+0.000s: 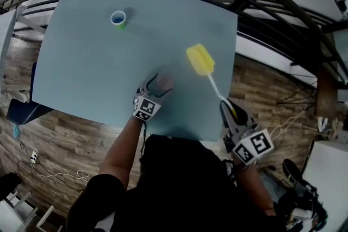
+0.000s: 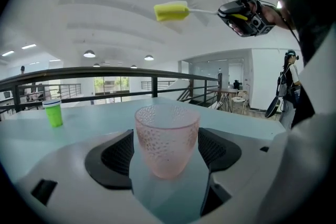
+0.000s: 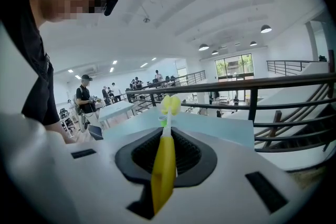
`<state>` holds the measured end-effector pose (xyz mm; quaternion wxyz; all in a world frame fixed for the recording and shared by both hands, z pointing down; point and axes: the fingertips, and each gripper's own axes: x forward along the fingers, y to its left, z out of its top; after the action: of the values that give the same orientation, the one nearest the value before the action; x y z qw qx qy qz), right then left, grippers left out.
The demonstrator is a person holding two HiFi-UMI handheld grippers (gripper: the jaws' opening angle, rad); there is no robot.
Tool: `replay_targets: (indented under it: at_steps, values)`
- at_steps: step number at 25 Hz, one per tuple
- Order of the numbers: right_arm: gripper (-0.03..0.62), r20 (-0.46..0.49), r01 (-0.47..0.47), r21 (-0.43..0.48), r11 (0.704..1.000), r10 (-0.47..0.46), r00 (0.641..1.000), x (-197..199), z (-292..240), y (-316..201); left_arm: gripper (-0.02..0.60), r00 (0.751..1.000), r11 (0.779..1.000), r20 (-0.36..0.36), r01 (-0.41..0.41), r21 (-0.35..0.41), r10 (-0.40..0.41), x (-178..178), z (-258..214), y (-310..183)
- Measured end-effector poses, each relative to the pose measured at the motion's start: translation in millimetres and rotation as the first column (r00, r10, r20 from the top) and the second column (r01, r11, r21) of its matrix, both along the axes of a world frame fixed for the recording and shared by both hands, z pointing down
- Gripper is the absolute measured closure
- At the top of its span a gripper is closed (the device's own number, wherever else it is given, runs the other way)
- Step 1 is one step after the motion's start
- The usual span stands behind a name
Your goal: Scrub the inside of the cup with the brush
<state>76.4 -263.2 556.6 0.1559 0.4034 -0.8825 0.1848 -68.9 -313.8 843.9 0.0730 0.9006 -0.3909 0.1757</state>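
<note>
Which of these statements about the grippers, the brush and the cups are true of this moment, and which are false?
1. The right gripper is clamped on the brush. True.
2. The brush's sponge head is inside the pink cup. False: it is held up in the air, apart from that cup.
3. The left gripper has its jaws against the pink cup's sides. True.
4. The green cup lies tipped over beside the pink cup. False: it stands upright, far off on the table.

Blue table [image 1: 92, 73], black railing [image 2: 105, 71], wood floor [image 1: 70, 138].
</note>
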Motion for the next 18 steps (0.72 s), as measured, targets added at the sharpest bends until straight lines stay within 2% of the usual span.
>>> replay_targets:
  at_steps: [5,18]
  values:
    - [0.551,-0.001,-0.008,-0.003,1.000,0.008,1.000,0,1,1,0.216,1.000,0.999,0.025,0.007,-0.034,-0.006,-1,19,0]
    - [0.551,-0.002,-0.010,-0.021,1.000,0.010,1.000,-3,3,4,0.222,1.000,0.998,0.018,-0.006,-0.068,0.007,5,21,1]
